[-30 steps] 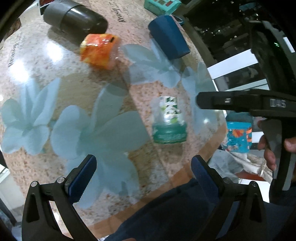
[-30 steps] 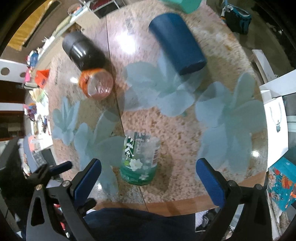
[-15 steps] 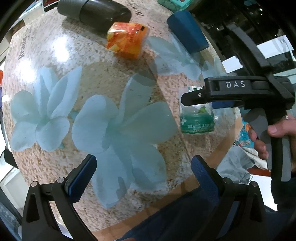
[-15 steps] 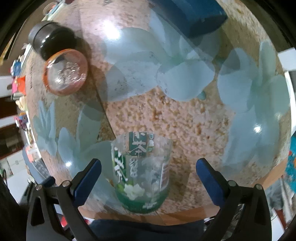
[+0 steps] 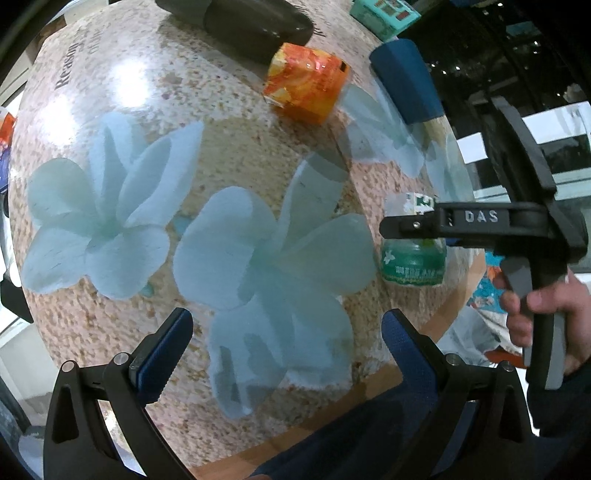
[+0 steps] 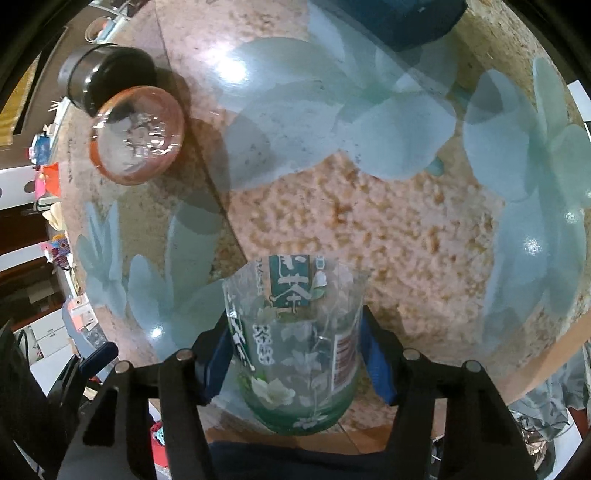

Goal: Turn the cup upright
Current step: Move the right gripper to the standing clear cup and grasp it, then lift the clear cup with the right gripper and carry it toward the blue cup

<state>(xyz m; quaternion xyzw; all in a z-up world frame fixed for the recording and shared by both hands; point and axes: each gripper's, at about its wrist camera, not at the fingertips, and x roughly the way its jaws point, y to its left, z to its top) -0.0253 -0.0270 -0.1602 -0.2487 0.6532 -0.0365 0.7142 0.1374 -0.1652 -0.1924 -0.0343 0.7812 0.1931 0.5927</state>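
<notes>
Right wrist view: cup (image 6: 295, 354) clamped between right tongs (image 6: 295, 365)

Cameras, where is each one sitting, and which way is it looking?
Left wrist: it rides on the left gripper, held open over the flowered table, looking across it; the person's right hand shows squeezing the other tool.
Right wrist: it rides on the right gripper, looking down its blue pads, shut on the green clear cup at the near table edge.
Shared: both see that cup, the orange cup, the black cylinder and the blue cup.
</notes>
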